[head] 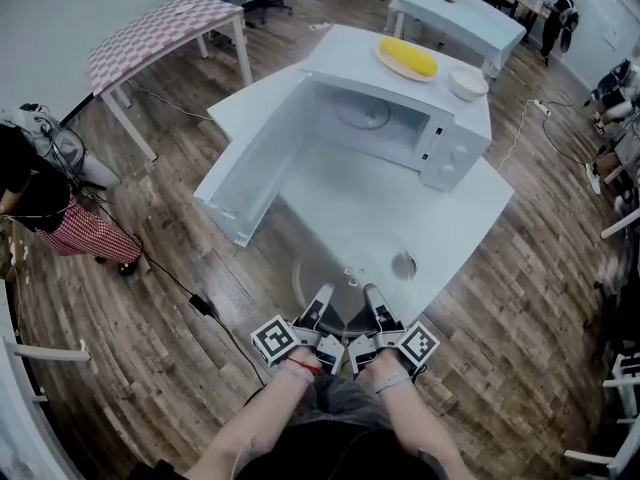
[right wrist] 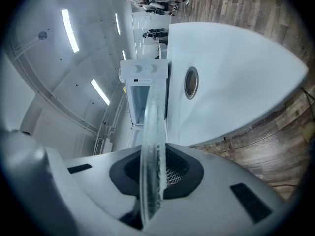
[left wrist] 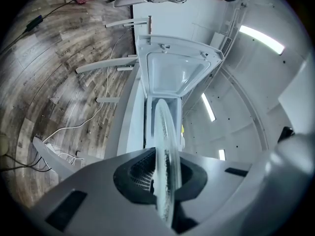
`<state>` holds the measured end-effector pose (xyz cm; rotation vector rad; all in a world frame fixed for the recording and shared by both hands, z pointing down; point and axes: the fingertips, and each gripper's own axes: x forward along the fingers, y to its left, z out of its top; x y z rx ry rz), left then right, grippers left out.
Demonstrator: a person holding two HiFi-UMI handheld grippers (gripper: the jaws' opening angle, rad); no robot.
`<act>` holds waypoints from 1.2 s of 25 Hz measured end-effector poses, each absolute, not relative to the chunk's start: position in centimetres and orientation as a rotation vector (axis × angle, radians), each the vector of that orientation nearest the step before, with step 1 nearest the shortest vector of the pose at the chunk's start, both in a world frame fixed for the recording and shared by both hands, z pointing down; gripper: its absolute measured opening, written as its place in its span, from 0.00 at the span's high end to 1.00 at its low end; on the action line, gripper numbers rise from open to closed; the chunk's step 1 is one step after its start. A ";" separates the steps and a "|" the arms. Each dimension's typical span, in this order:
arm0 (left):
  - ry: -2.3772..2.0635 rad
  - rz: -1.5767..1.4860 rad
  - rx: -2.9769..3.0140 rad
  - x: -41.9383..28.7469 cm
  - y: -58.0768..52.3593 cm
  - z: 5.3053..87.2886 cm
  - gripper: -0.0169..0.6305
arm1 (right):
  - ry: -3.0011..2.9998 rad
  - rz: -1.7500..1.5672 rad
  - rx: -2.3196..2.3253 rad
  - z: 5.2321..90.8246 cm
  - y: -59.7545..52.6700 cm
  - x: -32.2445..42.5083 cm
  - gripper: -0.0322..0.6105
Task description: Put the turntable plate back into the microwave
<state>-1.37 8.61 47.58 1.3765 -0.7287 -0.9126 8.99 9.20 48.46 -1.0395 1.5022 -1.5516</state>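
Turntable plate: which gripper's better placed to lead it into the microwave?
Right, marginally. The left gripper and right gripper both clamp the plate, but the right lines up with the open cavity; the left sits nearer the swung-out door.

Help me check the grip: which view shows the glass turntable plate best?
Left gripper view: the plate stands edge-on, clamped in the left tool. The right gripper view shows the same in the right tool; the head view gives only a faint clear disc.
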 end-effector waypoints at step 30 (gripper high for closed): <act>-0.725 -0.902 1.373 -1.0 4.0 47.6 0.93 | 1.478 -1.552 -1.027 48.4 4.6 9.3 0.89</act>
